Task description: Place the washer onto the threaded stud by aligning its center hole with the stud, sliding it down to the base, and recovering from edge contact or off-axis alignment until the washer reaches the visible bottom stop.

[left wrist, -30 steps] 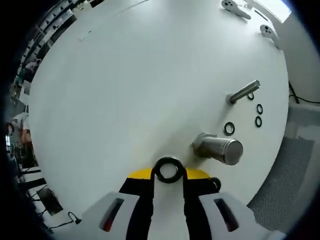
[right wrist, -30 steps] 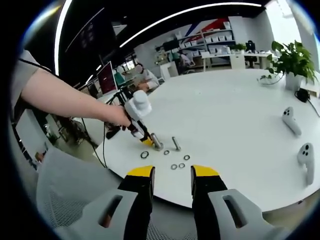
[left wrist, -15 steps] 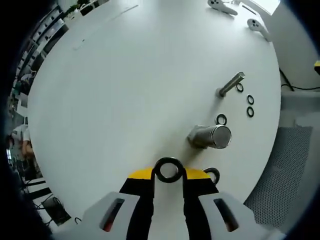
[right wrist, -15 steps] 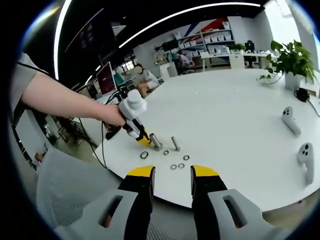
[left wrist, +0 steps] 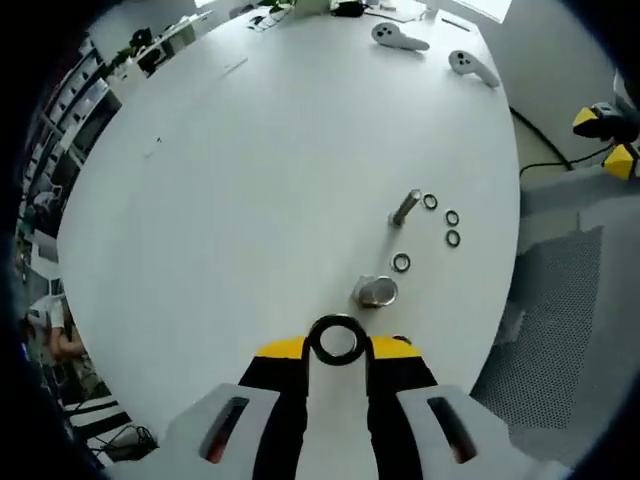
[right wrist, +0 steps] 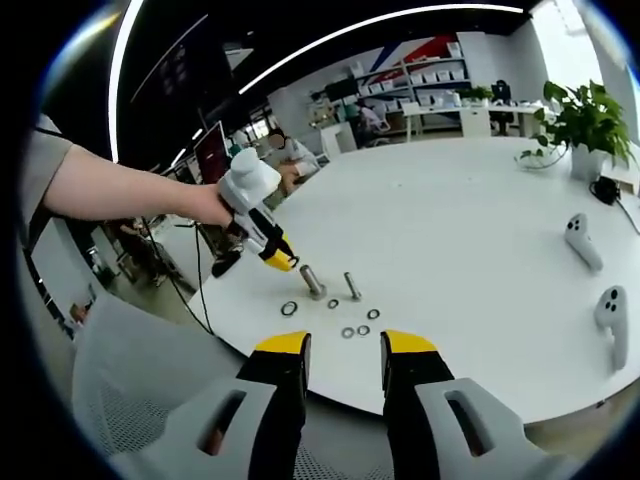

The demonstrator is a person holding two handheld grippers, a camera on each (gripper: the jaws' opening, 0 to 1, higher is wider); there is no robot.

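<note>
Clenched on a dark washer (left wrist: 336, 340), the left gripper (left wrist: 336, 352) pinches the ring edge-on between its yellow-tipped jaws, so the round hole faces the camera in the left gripper view. The jaws stand close together, parted only by the ring's thickness. From the right gripper view the same left gripper (right wrist: 280, 263) is seen held above the near-left edge of the white table (right wrist: 470, 240), tilted so its tip points down and to the right; a bare forearm (right wrist: 110, 190) reaches in from the left to carry it, and the tip hangs clear of the tabletop.

Just past the held washer in the left gripper view stands a short metal cylinder (left wrist: 377, 292), seen almost end-on, apart from the jaws. Beyond it a loose washer (left wrist: 401, 263) lies flat on the table, then the slimmer threaded stud (left wrist: 405, 208) stands upright, with three more loose washers (left wrist: 441, 219) lying beside it. Far across the table rest two white handheld controllers (left wrist: 400, 38).

The right gripper (right wrist: 344, 345) hangs released, its two yellow-tipped jaws well apart with nothing between them, off the near edge of the table. Beyond its tips the washers lie scattered, then the stud (right wrist: 352, 287) and the cylinder (right wrist: 312, 282) stand side by side. A potted plant (right wrist: 578, 120) sits at the far right of the table, and shelving lines the back of the room.
</note>
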